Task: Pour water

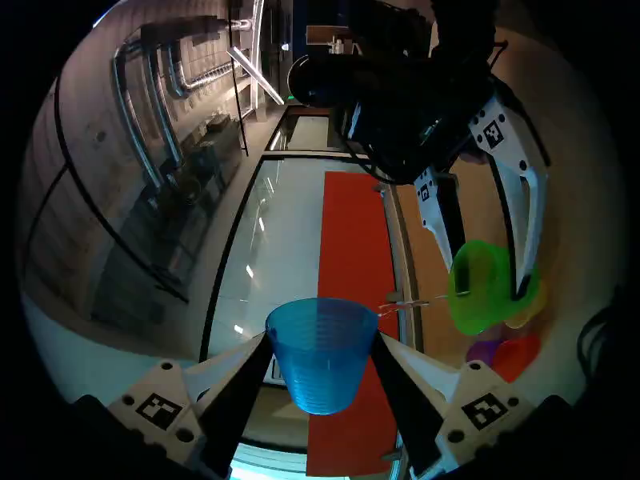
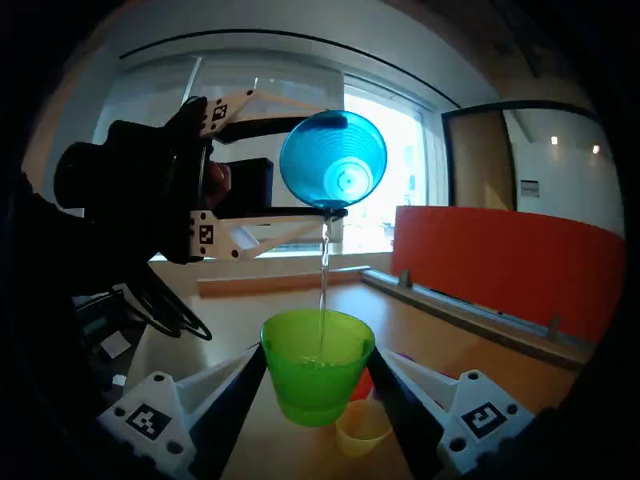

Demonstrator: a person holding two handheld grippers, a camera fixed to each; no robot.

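My left gripper point(image 1: 322, 346) is shut on a clear blue cup point(image 1: 322, 368). In the right gripper view the left gripper point(image 2: 332, 162) holds that blue cup point(image 2: 333, 156) tipped on its side, mouth towards the camera. A thin stream of water point(image 2: 323, 280) falls from its rim into the green cup point(image 2: 318, 376) directly below. My right gripper point(image 2: 318, 356) is shut on the green cup, which stands upright with a little water in it. In the left gripper view the right gripper point(image 1: 490, 286) and the green cup point(image 1: 480, 288) are at the right, just beyond the blue cup's rim.
A wooden table point(image 2: 448, 336) lies under both cups. On it below the green cup stand a small yellow cup point(image 2: 364, 428), a red cup point(image 1: 518, 354) and a purple cup point(image 1: 482, 350). An orange-red partition point(image 2: 512, 264) runs along the table's far edge. Black cables point(image 2: 164, 312) hang at the left.
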